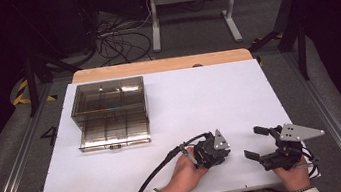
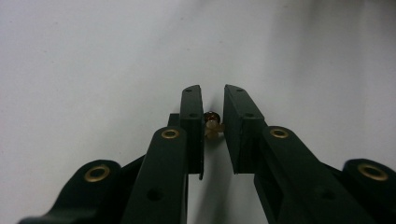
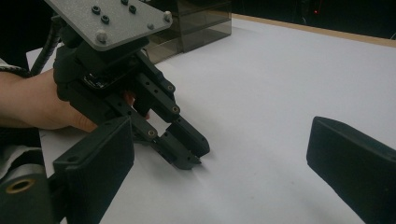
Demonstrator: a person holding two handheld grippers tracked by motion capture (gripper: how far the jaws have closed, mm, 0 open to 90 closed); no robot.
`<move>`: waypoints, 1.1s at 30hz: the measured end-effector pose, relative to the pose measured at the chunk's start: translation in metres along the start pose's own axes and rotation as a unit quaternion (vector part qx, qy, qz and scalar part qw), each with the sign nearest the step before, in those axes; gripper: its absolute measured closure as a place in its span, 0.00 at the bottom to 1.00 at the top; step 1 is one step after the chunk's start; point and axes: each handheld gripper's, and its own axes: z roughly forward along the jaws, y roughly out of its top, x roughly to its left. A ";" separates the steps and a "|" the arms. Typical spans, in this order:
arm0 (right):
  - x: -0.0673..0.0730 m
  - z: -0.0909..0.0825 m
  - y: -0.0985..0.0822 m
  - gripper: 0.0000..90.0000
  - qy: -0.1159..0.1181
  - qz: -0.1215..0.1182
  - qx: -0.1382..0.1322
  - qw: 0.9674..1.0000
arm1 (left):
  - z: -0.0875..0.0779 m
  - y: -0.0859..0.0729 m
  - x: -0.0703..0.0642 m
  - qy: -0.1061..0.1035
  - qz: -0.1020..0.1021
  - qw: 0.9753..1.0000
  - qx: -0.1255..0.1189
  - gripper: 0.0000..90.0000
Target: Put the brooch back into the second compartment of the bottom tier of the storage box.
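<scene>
While resting on white surface [image 1: 219, 99]: left gripper [image 2: 214, 126] fingers pinching small brown part [image 2: 211, 124]; right gripper [image 1: 260, 142] fingers gaping open, holding nothing.

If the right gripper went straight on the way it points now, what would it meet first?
Probably the left gripper, which sits ahead between its open jaws, tips down on the white table and pinching a small screw-like part. Depth is unclear; it may pass just beside.

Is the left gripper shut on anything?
Shut: left gripper pinches a small brown and cream part between its jaws, down at the white table.
</scene>
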 end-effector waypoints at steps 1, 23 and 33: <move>0.000 0.000 0.000 0.09 0.000 0.000 0.000 1.000 | 0.000 0.000 0.000 0.000 0.000 1.000 0.000 0.88; 0.000 -0.001 0.000 0.09 0.001 0.000 -0.003 1.000 | -0.011 0.002 0.002 -0.012 -0.001 1.000 -0.021 0.88; 0.001 0.000 0.000 0.09 0.001 0.001 -0.001 1.000 | -0.041 0.005 0.004 -0.014 0.002 0.998 -0.054 0.88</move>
